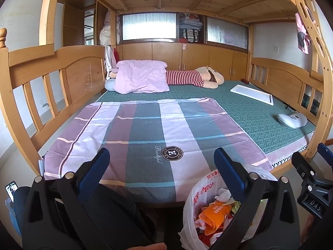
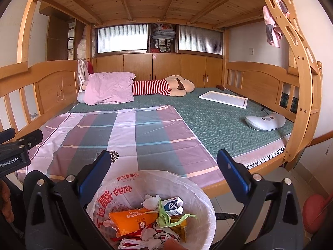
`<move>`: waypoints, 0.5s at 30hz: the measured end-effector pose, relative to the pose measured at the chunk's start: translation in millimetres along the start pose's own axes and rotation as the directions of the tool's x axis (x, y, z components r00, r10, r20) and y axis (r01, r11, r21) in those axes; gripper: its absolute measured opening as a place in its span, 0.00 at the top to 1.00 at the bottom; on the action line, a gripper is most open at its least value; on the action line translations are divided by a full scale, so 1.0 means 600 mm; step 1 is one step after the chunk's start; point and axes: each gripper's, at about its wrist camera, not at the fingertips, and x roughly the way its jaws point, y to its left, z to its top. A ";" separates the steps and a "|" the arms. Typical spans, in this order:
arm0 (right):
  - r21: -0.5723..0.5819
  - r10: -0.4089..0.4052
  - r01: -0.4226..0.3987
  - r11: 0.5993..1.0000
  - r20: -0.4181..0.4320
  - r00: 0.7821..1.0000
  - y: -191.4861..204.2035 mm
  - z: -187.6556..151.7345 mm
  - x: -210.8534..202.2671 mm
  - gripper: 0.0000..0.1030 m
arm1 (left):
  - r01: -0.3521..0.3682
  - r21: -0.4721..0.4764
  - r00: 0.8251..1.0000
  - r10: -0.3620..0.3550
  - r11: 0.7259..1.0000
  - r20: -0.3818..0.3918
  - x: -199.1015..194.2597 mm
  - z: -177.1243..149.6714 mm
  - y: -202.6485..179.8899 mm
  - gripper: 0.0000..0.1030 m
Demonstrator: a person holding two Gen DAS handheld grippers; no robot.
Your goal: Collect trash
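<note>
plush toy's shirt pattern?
Red and white stripes on the plush toy; clearest in the right wrist view.

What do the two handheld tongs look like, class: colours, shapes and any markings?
Both tongs, left tongs and right tongs, have black plastic bodies with triangular cut-outs, silver bolts and flat blue fingers. White lettering reads "GenRobot.AI" on the left body and "DAS" on the right.

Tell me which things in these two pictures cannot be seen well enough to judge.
- Trash bin: bottom hidden under the trash, right wrist view; in the left wrist view the left hand-held gripper covers part of it.
- Phone screen: too small, left wrist view, near the edge.
- Red round thing: half hidden by the right hand-held gripper.
- Plush toy: its left end lies behind the pink pillow.
</note>
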 end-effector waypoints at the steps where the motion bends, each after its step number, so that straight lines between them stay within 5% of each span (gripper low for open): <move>1: 0.000 0.000 0.000 1.000 -0.001 1.000 0.000 0.000 0.000 0.03 | 0.000 0.000 1.000 0.000 1.000 0.000 0.000 0.000 0.000 0.03; 15: 0.003 0.002 -0.002 1.000 -0.006 1.000 0.009 -0.002 0.000 0.03 | 0.004 0.001 1.000 -0.004 1.000 -0.010 0.003 -0.004 -0.003 0.03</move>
